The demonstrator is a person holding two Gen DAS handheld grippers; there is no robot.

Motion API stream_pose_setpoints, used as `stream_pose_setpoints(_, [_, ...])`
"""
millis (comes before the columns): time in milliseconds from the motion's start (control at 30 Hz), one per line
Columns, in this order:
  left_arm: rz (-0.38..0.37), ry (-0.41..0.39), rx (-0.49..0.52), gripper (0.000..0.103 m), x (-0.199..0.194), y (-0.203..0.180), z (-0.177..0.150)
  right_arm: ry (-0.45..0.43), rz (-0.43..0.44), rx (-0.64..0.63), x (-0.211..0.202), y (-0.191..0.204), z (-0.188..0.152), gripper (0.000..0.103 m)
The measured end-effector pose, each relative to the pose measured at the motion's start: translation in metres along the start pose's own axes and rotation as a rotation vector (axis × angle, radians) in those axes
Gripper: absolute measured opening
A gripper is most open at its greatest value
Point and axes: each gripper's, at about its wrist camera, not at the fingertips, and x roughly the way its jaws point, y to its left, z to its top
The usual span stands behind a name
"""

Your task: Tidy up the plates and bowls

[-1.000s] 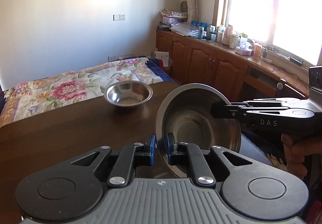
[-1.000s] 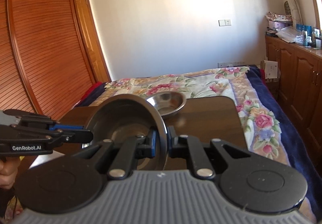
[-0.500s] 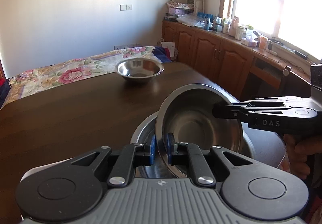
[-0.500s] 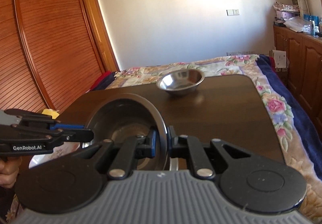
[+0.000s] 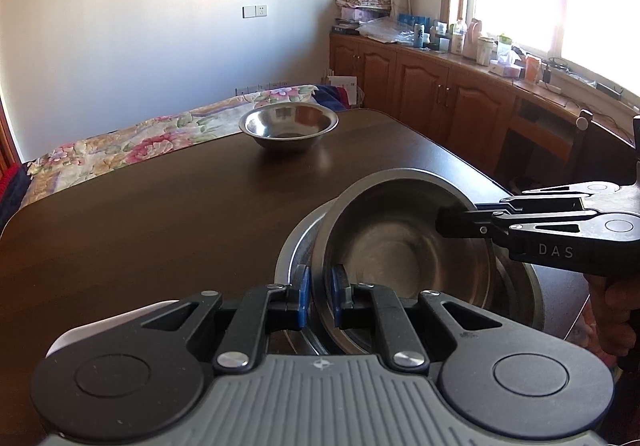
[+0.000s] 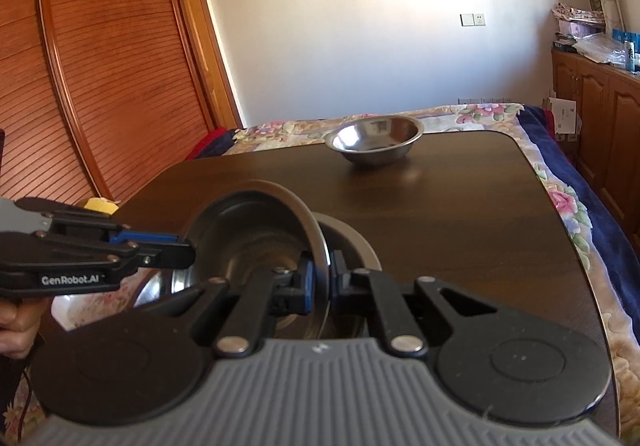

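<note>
Evidently stiff, light and slippery, the steel bowl (image 5: pixel 400 246) hangs tilted just above the larger bowl (image 5: pixel 296 246), its thin rim clenched by the left hand-held gripper (image 5: pixel 319 292) and right hand-held gripper (image 6: pixel 320 280).

Open tabletop (image 5: pixel 152 230) up to far small bowl (image 5: pixel 289 125).

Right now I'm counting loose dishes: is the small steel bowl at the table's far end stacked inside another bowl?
No, the small steel bowl sits alone on the table.
</note>
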Motion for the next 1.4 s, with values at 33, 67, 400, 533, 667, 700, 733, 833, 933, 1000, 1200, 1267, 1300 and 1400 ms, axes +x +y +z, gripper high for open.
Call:
stream_pose_setpoints(33, [-0.001,-0.001,-0.001,0.013,0.000,0.000,0.000,0.001,-0.002,-0.004,0.000,0.000,-0.001,0.010])
stream_pose_setpoints(67, [-0.003,-0.003,-0.003,0.013,0.000,0.000,0.001,0.003,-0.005,-0.010,0.000,0.000,-0.002,0.009])
stream_pose_setpoints(400, [0.010,-0.053,-0.041,0.013,-0.012,0.008,0.006,0.020,-0.049,-0.080,0.002,0.005,-0.003,0.010])
stream_pose_setpoints(533, [0.013,-0.056,-0.049,0.013,-0.012,0.008,0.004,0.037,-0.060,-0.118,0.004,0.008,0.000,0.010])
stream_pose_setpoints(667, [0.022,-0.051,-0.047,0.013,-0.007,0.007,0.000,0.073,-0.060,-0.155,0.009,0.012,0.004,0.011])
stream_pose_setpoints(700, [0.025,-0.049,-0.050,0.013,-0.006,0.007,0.000,0.081,-0.059,-0.162,0.009,0.012,0.004,0.012])
stream_pose_setpoints(733, [0.024,-0.047,-0.052,0.013,-0.005,0.007,-0.001,0.084,-0.059,-0.164,0.009,0.013,0.004,0.012])
stream_pose_setpoints(833, [0.024,-0.052,-0.052,0.013,-0.005,0.006,-0.001,0.091,-0.060,-0.173,0.010,0.015,0.004,0.012])
stream_pose_setpoints(933, [0.021,-0.054,-0.058,0.013,-0.005,0.008,-0.001,0.095,-0.057,-0.179,0.012,0.015,0.003,0.013])
stream_pose_setpoints(1000, [0.022,-0.055,-0.058,0.013,-0.005,0.008,-0.001,0.095,-0.056,-0.177,0.012,0.015,0.003,0.013])
stream_pose_setpoints(1200, [0.019,-0.057,-0.060,0.013,-0.006,0.009,-0.002,0.090,-0.055,-0.174,0.013,0.015,0.004,0.013])
stream_pose_setpoints(1267, [0.019,-0.058,-0.060,0.013,-0.006,0.010,-0.003,0.076,-0.058,-0.178,0.011,0.016,0.005,0.014])
stream_pose_setpoints(1300, [0.019,-0.058,-0.060,0.013,-0.006,0.010,-0.002,0.059,-0.062,-0.186,0.009,0.016,0.005,0.018])
stream_pose_setpoints(1400, [0.017,-0.059,-0.063,0.013,-0.006,0.010,-0.002,0.017,-0.054,-0.176,0.002,0.017,0.009,0.031])
